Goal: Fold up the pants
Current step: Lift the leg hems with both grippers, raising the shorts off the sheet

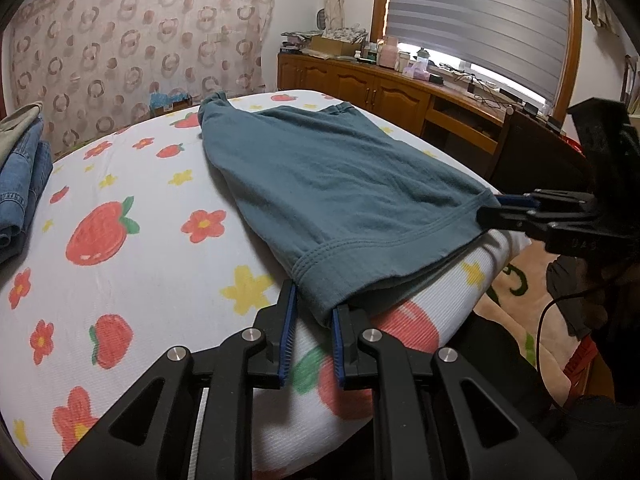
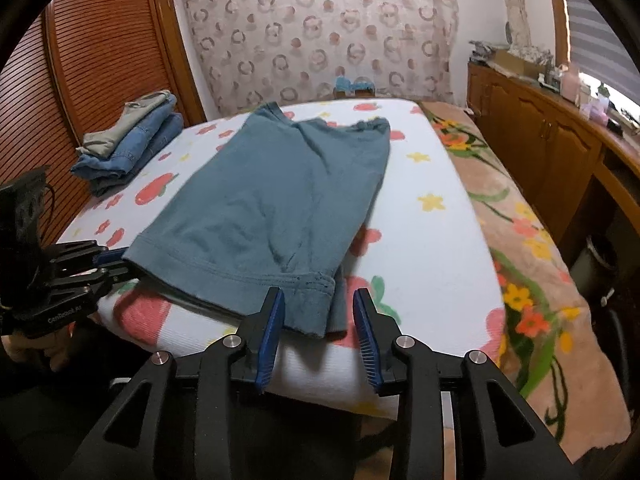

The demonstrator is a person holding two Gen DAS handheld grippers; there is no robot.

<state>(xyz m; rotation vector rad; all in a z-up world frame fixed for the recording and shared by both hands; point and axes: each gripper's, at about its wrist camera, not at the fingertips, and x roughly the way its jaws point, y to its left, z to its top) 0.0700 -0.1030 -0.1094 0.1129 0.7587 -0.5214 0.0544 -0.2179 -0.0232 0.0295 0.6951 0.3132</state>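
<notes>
Teal pants (image 1: pixel 340 184) lie flat on the flowered bed (image 1: pixel 120 184), hem end at 6 o'clock near the edge. Left claw (image 1: pixel 314 312) is spread w/ the hem corner between its pads, not pinched. Right claw (image 2: pixel 318 320) is spread around the other hem corner. Folded clothes (image 2: pixel 128 140) sit at 10 o'clock.

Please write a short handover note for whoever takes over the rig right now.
Left gripper: narrowly astride one hem corner of the pants; grip unclear.
Right gripper: open, astride the other hem corner.
Pants lie flat on the bed, hem nearest, apparently leg on leg.
Left: pinch both corners, fold the hem toward the waistband.
</notes>
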